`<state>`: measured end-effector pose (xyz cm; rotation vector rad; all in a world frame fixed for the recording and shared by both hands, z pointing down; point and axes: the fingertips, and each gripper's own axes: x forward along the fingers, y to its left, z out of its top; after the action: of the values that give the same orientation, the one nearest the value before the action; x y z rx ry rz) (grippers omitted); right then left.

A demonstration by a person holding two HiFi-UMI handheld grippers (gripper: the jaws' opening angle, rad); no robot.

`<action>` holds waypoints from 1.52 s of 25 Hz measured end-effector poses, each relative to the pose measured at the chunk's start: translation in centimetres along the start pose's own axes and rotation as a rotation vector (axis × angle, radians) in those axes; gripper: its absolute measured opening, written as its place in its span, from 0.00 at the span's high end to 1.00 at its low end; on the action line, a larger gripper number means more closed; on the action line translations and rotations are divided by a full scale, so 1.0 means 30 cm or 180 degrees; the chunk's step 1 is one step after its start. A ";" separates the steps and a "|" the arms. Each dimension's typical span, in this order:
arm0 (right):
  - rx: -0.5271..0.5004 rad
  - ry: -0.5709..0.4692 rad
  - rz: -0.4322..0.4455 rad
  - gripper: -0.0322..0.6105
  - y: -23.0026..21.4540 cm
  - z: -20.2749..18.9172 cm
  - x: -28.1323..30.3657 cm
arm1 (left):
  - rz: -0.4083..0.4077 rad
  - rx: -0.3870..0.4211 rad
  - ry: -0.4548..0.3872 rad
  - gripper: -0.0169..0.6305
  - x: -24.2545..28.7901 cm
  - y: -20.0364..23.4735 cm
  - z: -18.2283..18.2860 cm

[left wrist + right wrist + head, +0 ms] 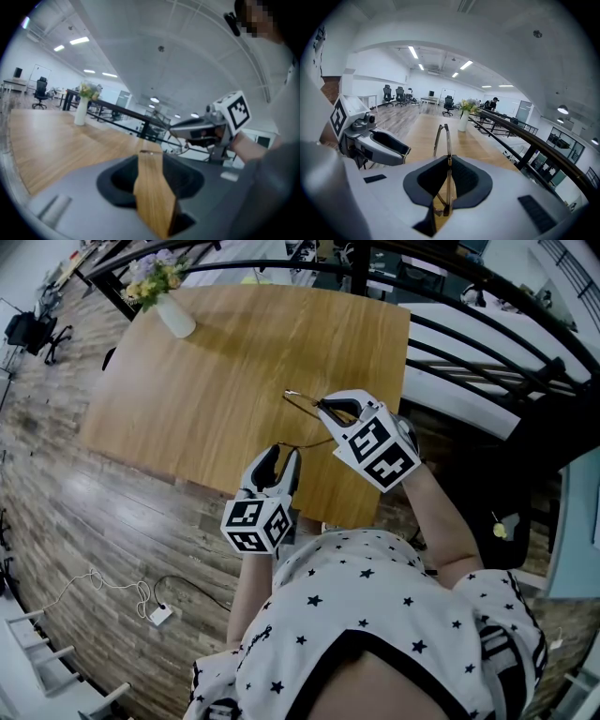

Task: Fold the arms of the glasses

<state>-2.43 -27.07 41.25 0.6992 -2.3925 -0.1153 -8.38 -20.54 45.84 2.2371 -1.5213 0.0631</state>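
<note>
- Between the jaws of the right claw (448, 161) the glasses (447, 138) are sitting. This claw is pinching the thin metal frame, and the frame is rising just past its tips, above the table (234, 371).
- To the left of the right claw and a little lower, the left claw (279, 461) is waiting with its jaws spread. In its own view only the wood of the table is showing in the gap, so I am judging that it is carrying nothing.
- From the right claw one thin arm (305, 443) is running out toward the tips of the left claw. I cannot tell whether it is touching them.
- The folding seems to be just beginning: one claw is steadying the frame and the other is coming into place at the free arm.
- The next move is probably asking the left claw to push this arm sideways, toward the frame, gently and along the way the hinge is turning.
- The glasses are looking very slim and golden-brown, like wire. Such a frame is probably bending easily, so too much force could be harming it.
</note>
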 end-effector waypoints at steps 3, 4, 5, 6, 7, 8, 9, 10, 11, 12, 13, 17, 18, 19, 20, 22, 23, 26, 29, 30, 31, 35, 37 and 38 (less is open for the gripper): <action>-0.0032 0.0035 0.0049 0.91 0.022 -0.005 0.001 | 0.0019 0.0001 -0.0035 0.74 -0.006 0.007 0.016; -0.0036 0.0038 0.0061 0.91 0.028 -0.005 0.003 | 0.0023 0.0000 -0.0046 0.74 -0.007 0.010 0.021; -0.0038 0.0037 0.0069 0.91 0.033 -0.006 0.006 | 0.0025 -0.0001 -0.0054 0.74 -0.007 0.013 0.026; -0.0039 0.0035 0.0076 0.91 0.038 -0.007 0.010 | 0.0029 -0.0004 -0.0061 0.74 -0.007 0.016 0.029; -0.0040 0.0038 0.0086 0.91 0.044 -0.009 0.014 | 0.0033 -0.0007 -0.0066 0.74 -0.006 0.019 0.031; -0.0042 0.0045 0.0102 0.91 0.051 -0.013 0.018 | 0.0037 -0.0011 -0.0070 0.74 -0.005 0.022 0.033; -0.0047 0.0052 0.0121 0.91 0.059 -0.016 0.021 | 0.0040 -0.0014 -0.0074 0.74 -0.003 0.024 0.034; -0.0055 0.0060 0.0138 0.91 0.067 -0.019 0.024 | 0.0042 -0.0015 -0.0078 0.74 -0.002 0.026 0.035; -0.0065 0.0068 0.0151 0.91 0.074 -0.022 0.025 | 0.0043 -0.0016 -0.0084 0.74 -0.002 0.026 0.037; -0.0077 0.0075 0.0161 0.91 0.081 -0.025 0.026 | 0.0044 -0.0016 -0.0091 0.74 -0.001 0.027 0.040; -0.0089 0.0081 0.0170 0.91 0.088 -0.027 0.026 | 0.0046 -0.0017 -0.0099 0.74 -0.001 0.027 0.042; -0.0125 0.0108 0.0219 0.91 0.114 -0.036 0.032 | 0.0056 -0.0024 -0.0124 0.74 0.000 0.029 0.051; -0.0130 0.0115 0.0235 0.91 0.120 -0.036 0.036 | 0.0055 -0.0026 -0.0128 0.74 0.001 0.031 0.055; -0.0137 0.0124 0.0250 0.91 0.125 -0.037 0.039 | 0.0052 -0.0027 -0.0133 0.74 0.003 0.032 0.060; -0.0146 0.0133 0.0261 0.91 0.130 -0.038 0.043 | 0.0046 -0.0026 -0.0141 0.74 0.005 0.033 0.065; -0.0166 0.0145 0.0274 0.91 0.139 -0.038 0.047 | 0.0039 -0.0018 -0.0152 0.74 0.006 0.031 0.071; -0.0170 0.0146 0.0280 0.91 0.144 -0.038 0.047 | 0.0039 -0.0014 -0.0156 0.74 0.005 0.031 0.073; -0.0148 0.0147 0.0312 0.91 0.156 -0.039 0.047 | 0.0033 -0.0023 -0.0167 0.74 0.003 0.032 0.075; -0.0121 0.0144 0.0350 0.91 0.165 -0.043 0.050 | 0.0028 -0.0019 -0.0174 0.74 0.008 0.032 0.078; -0.0114 0.0143 0.0358 0.91 0.168 -0.043 0.050 | 0.0027 -0.0016 -0.0177 0.74 0.009 0.032 0.080; -0.0106 0.0142 0.0364 0.91 0.171 -0.043 0.051 | 0.0029 -0.0015 -0.0180 0.74 0.009 0.033 0.082; -0.0074 0.0139 0.0373 0.91 0.178 -0.046 0.050 | 0.0038 -0.0023 -0.0183 0.74 0.009 0.034 0.079; -0.0066 0.0145 0.0376 0.91 0.178 -0.050 0.052 | 0.0045 -0.0026 -0.0176 0.74 0.010 0.035 0.075; -0.0061 0.0148 0.0376 0.91 0.178 -0.053 0.055 | 0.0046 -0.0028 -0.0172 0.74 0.011 0.036 0.073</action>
<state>-4.99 -23.21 44.73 0.5443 -2.3784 -0.0717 -9.64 -21.98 44.31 2.2380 -1.5629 0.0004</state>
